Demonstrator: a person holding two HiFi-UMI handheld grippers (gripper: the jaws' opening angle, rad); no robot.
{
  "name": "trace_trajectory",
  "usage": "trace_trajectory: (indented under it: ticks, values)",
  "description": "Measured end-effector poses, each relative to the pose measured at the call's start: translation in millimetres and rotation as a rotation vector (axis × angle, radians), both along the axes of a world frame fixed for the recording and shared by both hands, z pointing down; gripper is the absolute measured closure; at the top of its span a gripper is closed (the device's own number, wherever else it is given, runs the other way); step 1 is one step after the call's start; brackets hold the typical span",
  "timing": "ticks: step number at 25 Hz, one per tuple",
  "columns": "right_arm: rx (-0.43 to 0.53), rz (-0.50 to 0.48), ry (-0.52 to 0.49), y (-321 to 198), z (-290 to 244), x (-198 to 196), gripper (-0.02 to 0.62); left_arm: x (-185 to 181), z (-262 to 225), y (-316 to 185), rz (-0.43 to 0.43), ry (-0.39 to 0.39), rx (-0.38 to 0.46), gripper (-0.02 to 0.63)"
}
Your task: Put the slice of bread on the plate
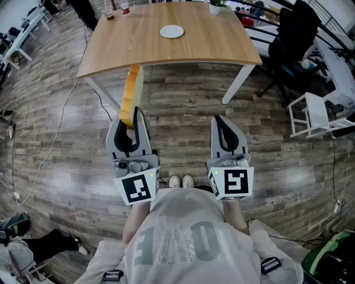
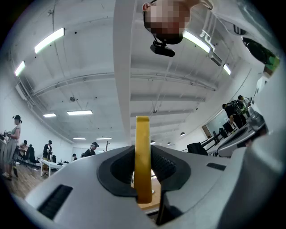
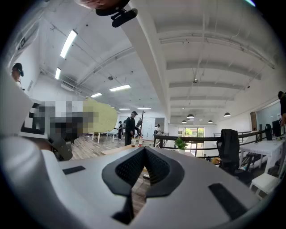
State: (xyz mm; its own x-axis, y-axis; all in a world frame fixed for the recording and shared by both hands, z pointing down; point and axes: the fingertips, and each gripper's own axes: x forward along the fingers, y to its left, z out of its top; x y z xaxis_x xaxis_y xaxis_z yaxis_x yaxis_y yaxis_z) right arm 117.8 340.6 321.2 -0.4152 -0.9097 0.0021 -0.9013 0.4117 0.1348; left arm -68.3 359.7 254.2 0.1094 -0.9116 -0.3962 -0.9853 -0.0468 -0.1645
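My left gripper (image 1: 128,119) is shut on a slice of bread (image 1: 131,94) with a brown-yellow crust. The slice stands on edge and sticks up out of the jaws toward the table. In the left gripper view the bread (image 2: 143,156) is seen edge-on, pinched between the ribbed pads, and the gripper (image 2: 143,181) tilts up toward the ceiling. The small white plate (image 1: 172,31) lies on the wooden table (image 1: 166,55), well ahead of both grippers. My right gripper (image 1: 223,121) is held level beside the left one, shut with nothing in it (image 3: 143,156). The right gripper view shows the bread's flat face (image 3: 102,117) off to the left.
I stand on a wood-plank floor, back from the table's near edge. A potted plant (image 1: 215,6) and bottles (image 1: 110,14) stand at the table's far side. A black office chair (image 1: 294,33) and a white chair (image 1: 316,113) are on the right. People stand in the background.
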Motion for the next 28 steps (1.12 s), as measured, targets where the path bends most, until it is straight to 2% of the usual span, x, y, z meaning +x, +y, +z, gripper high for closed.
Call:
trace_trajectory:
  ticks: [2, 6, 10, 19, 28]
  values:
    - [-0.005, 0.0, -0.007, 0, 1, -4, 0.578, -4, -3, 0, 0.007, 0.004, 0.018, 0.523]
    - [-0.006, 0.013, -0.011, 0, 4, -7, 0.578, -13, 7, -2, -0.008, 0.007, -0.023, 0.523]
    - [-0.013, 0.045, -0.002, -3, 7, -7, 0.578, -17, 9, -5, 0.0, 0.003, -0.025, 0.523]
    - [-0.019, -0.012, -0.015, -10, 12, -34, 0.578, -40, 6, -7, 0.006, 0.01, -0.002, 0.523]
    - [-0.1, 0.037, -0.011, -28, 40, -29, 0.578, -65, 21, -39, -0.011, 0.022, -0.039, 0.523]
